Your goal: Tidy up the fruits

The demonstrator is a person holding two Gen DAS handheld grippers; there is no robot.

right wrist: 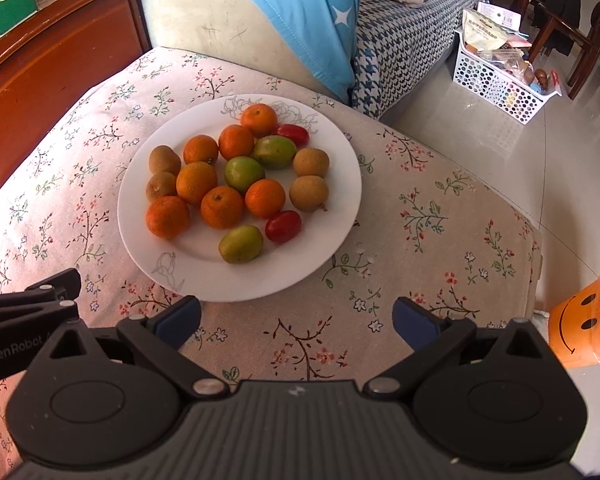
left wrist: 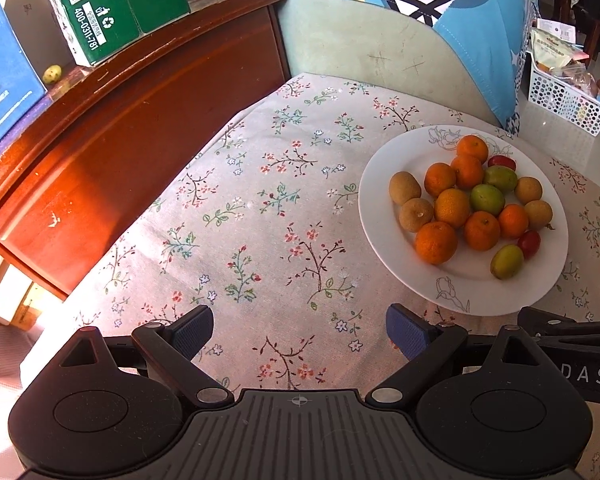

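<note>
We hold both grippers over the floral cloth (right wrist: 400,216), neither touching the white plate (right wrist: 340,184), which is our landmark. The left gripper (left wrist: 300,332) has its jaws spread wide, nothing between the blue pads, and sits off the plate's near-left side, the plate (left wrist: 384,168) up to its right. The right gripper (right wrist: 296,320) is equally wide open and empty, just short of the plate's near rim.

All the fruit lies on the plate in one loose cluster. Orange mandarins (right wrist: 222,206) fill the middle and left; they're round, no clear long axis. Brown longans (right wrist: 309,193) sit at the left and right edges of the cluster. Three green jujubes: the near one (right wrist: 241,243) is oval, long axis running roughly left-right across the plate, tilted slightly. Just beside it the near red tomato (right wrist: 283,226) is also oblong, with the same slanted axis. A second red tomato (right wrist: 293,134) lies by the far rim, long axis about left-right.

Beyond the plate sits a blue cushion (right wrist: 300,12); far right of it, a white perforated basket (right wrist: 500,84) on the floor.
</note>
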